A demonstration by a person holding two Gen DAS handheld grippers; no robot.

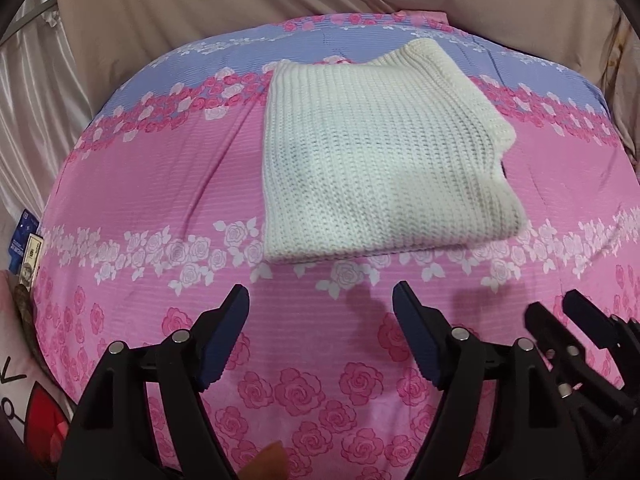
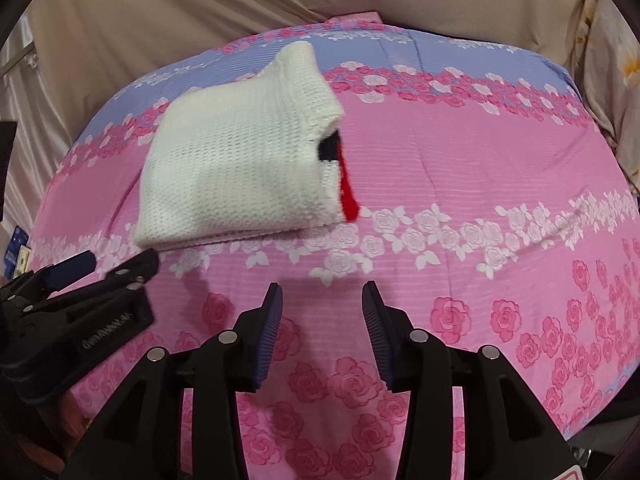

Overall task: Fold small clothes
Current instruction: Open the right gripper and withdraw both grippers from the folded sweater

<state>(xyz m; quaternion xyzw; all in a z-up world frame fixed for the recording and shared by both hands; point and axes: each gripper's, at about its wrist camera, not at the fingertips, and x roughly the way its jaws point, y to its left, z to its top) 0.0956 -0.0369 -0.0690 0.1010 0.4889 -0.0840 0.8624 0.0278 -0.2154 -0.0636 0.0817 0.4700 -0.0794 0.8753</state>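
our left gripper (image 1: 320,300) and right gripper (image 2: 322,296) gape empty above the rose-print sheet (image 1: 160,200), short of our folded white knit (image 1: 376,160).

We saw the folded knit garment (image 1: 380,160) lying on the bedspread (image 1: 160,184), ahead of both grippers. The left gripper (image 1: 320,300) and the right gripper (image 2: 322,300) hung side by side above the bedspread's near part, apart from the garment, curtain (image 2: 160,12) behind the bed.
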